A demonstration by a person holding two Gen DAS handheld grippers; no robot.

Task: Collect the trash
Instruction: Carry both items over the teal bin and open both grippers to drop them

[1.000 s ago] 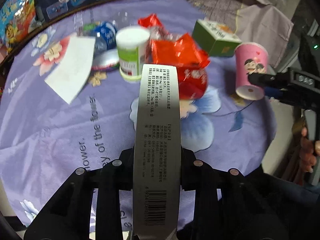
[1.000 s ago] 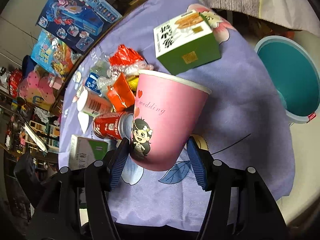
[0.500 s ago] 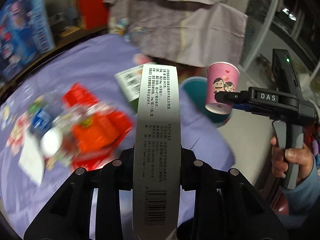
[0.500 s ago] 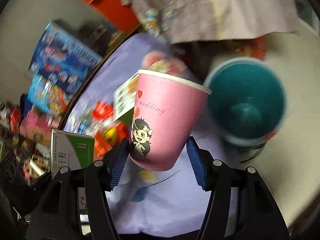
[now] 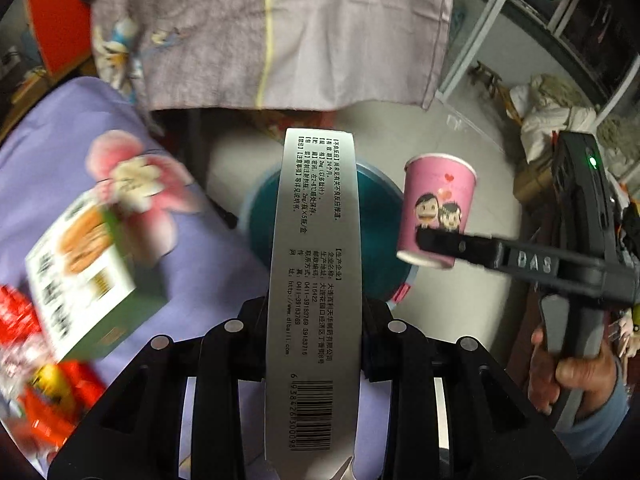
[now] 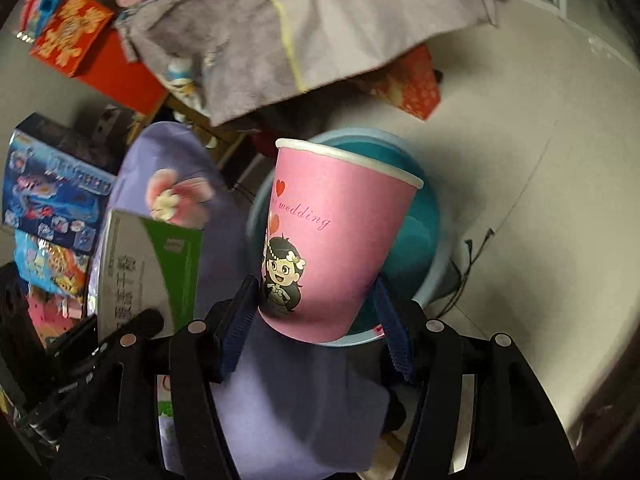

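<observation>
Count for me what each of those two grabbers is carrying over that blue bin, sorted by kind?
Pink paper cup: 1
Flat silver box with a barcode: 1
Total carried: 2
Blue bin below: 1

A grey-lilac cloth [image 5: 280, 40] hangs behind; toy boxes [image 6: 52, 192] stand left beside a red box [image 6: 72, 32].

You've got a silver carton [image 5: 316, 280], long and flat, barcode at the near end and fine black print up the face, sticking out over the teal bin [image 6: 420, 216]. Pink paper cup [image 6: 332, 240], white rim, cartoon bride and "wedding" script, tilted rim-right above the same bin. Green-and-white box [image 5: 92, 276] lies on the purple cloth.
</observation>
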